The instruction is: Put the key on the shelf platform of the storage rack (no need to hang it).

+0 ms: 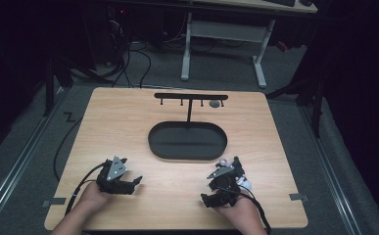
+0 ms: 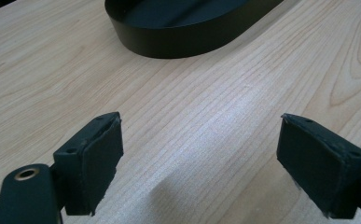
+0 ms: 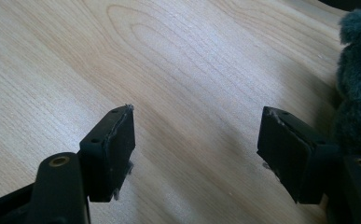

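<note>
Up high, the camera looks down on a light wooden table (image 1: pixel 128 117). A black oval tray (image 1: pixel 187 140) sits in the middle. A thin black rack (image 1: pixel 191 96) with small hooks stands at the back of the tray. A small grey thing (image 1: pixel 215 104) hangs under the rack's right end; it is too small to tell what it is. The left gripper (image 1: pixel 134 182) rests on the table near the front left, held by a hand (image 1: pixel 93 196). The right gripper (image 1: pixel 211 199) rests near the front right.

Next, the left gripper view shows the two black jaws wide apart with only bare wood between them. The dark tray wall (image 2: pixel 187 42) is ahead of them.

Last, the right gripper view shows the jaws wide apart too, holding nothing. A fuzzy dark grey thing (image 3: pixel 360 70) sits at the right edge, just beside the right jaw
</note>
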Action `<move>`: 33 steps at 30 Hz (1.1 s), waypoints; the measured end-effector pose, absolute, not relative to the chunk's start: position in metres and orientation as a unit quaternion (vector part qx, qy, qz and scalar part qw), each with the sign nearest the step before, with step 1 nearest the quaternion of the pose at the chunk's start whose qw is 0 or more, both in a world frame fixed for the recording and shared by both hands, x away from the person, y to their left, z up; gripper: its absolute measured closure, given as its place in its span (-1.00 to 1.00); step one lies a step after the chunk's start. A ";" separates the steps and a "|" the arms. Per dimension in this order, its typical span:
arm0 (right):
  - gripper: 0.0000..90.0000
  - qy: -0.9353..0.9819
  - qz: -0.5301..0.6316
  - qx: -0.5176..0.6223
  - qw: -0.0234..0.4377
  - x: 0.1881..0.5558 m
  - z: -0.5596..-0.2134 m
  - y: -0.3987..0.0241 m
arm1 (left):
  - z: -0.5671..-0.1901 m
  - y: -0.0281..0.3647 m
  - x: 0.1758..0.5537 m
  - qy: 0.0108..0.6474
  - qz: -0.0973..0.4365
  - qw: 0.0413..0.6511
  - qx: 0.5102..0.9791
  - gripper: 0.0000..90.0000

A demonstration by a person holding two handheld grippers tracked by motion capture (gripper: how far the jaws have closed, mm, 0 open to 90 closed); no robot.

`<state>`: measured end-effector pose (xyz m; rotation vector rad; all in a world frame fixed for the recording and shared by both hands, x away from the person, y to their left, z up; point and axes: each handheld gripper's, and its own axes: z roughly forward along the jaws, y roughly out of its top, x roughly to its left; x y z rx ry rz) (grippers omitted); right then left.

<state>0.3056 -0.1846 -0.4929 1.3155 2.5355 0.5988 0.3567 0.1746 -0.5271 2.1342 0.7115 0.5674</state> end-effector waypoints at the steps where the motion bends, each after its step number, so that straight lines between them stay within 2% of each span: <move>1: -0.39 0.863 0.204 0.450 0.108 0.306 -0.492 -0.185 | -0.527 0.175 0.357 0.281 0.224 0.399 0.843 -0.66; 15: -0.35 0.873 0.187 0.438 0.102 0.308 -0.475 -0.181 | -0.527 0.174 0.357 0.281 0.226 0.398 0.844 -0.66; 20: -0.27 0.866 0.185 0.453 0.103 0.310 -0.471 -0.183 | -0.527 0.174 0.357 0.281 0.226 0.398 0.844 -0.66; 25: -0.38 0.866 0.186 0.452 0.100 0.310 -0.470 -0.183 | -0.527 0.174 0.357 0.280 0.226 0.397 0.844 -0.66; 33: -0.45 0.864 0.190 0.453 0.107 0.308 -0.463 -0.187 | -0.527 0.174 0.357 0.282 0.226 0.398 0.844 -0.66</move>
